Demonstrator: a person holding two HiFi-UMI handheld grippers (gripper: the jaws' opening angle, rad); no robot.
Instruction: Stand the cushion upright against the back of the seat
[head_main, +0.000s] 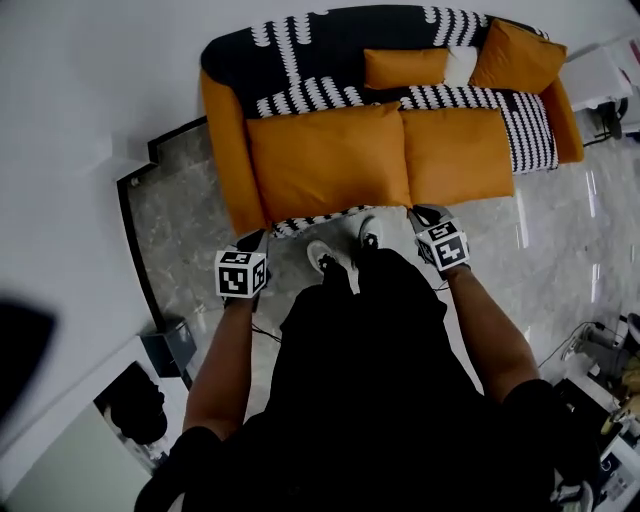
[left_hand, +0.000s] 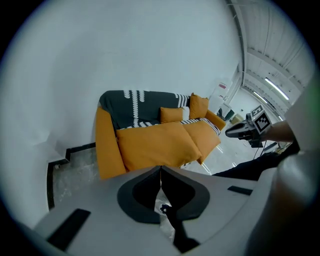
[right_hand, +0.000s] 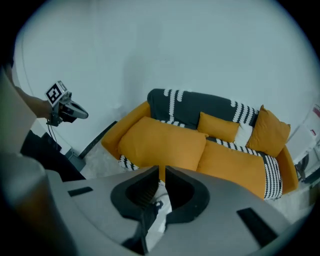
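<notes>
Left gripper (head_main: 250, 241) and right gripper (head_main: 428, 214) were closed, empty, before the sofa (head_main: 224, 120).
The small orange cushion (head_main: 405, 68) rested at the back edge of the seat, near its middle.

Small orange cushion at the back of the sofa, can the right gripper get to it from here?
Probably, with a lean: nothing lies on the seat between the right gripper and the cushion, though its jaws are shut.
</notes>
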